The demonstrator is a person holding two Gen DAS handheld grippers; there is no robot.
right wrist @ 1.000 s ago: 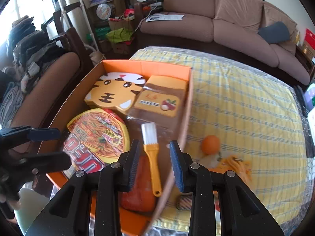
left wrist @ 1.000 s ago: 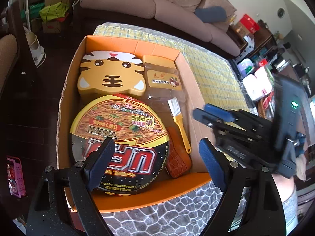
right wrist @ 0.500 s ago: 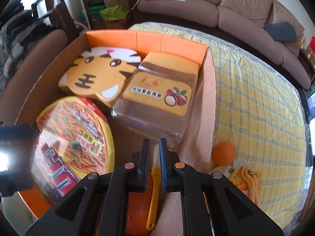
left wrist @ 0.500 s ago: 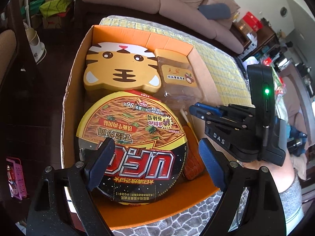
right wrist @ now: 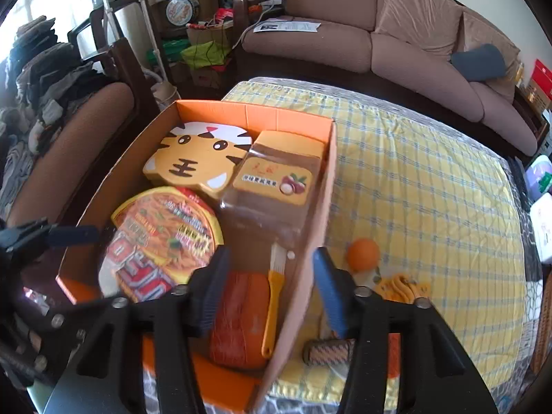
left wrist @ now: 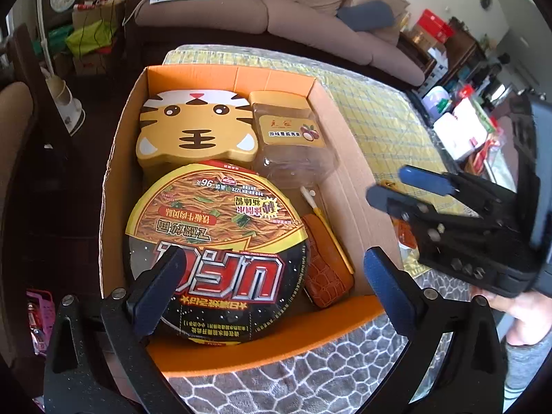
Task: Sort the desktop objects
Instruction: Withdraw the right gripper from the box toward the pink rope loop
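Observation:
An orange cardboard box (left wrist: 348, 186) holds a tiger-shaped tin (left wrist: 196, 127), a clear brown packet (left wrist: 293, 138), a UFO noodle bowl (left wrist: 217, 241), an orange leather case (left wrist: 327, 272) and a yellow brush (left wrist: 331, 234). My left gripper (left wrist: 272, 286) hovers over the bowl's near edge, its jaws opening wide with nothing between the pads. My right gripper (right wrist: 270, 289) hangs above the box's right wall (right wrist: 310, 241), its jaws opening. The brush (right wrist: 274, 296) lies loose below them beside the case (right wrist: 238, 321). The right gripper (left wrist: 388, 183) also shows at the right of the left wrist view.
The box sits on a yellow checked cloth (right wrist: 431, 189). Outside its right wall lie an orange ball (right wrist: 362, 254), a yellow tangle (right wrist: 402, 288) and a patterned roll (right wrist: 327, 350). A brown sofa (right wrist: 345, 41) stands behind; a chair (right wrist: 69, 131) stands to the left.
The right gripper dipped into the box and shut over the brush, then drew back and opened. The brush now lies along the case. The left jaws have widened.

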